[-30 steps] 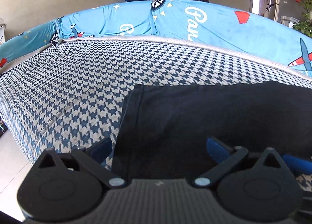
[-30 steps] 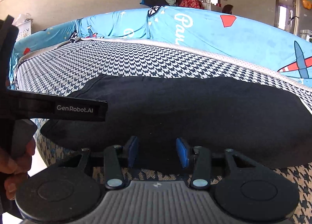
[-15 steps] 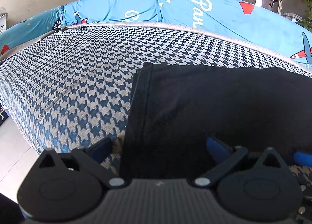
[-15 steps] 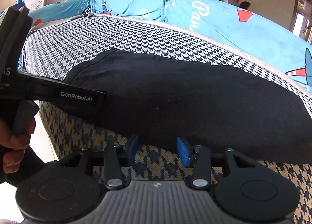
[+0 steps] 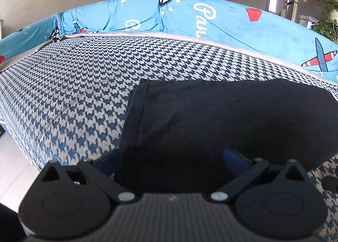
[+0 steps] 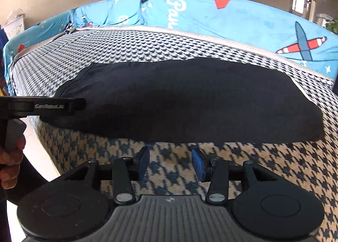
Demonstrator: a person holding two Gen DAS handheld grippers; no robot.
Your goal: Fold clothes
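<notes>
Left wrist view: the left gripper point(image 5: 172, 158) stands spread wide over the near edge of the folded black cloth garment point(image 5: 221, 119) on the houndstooth-patterned bed cover point(image 5: 74, 94).

Right wrist view: the right gripper point(image 6: 170, 161) is parted, empty, just short of the hem. Advise gripping both corners evenly.

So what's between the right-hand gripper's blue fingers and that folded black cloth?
Only bare houndstooth sofa cover, seen in the right wrist view, separates the right gripper from the black cloth.

My black garment point(image 6: 179, 98) lies folded into a long flat band on the checked bed cover point(image 6: 147, 50). Its hemmed end point(image 5: 135, 115) points left, near the bed's front edge.
</notes>
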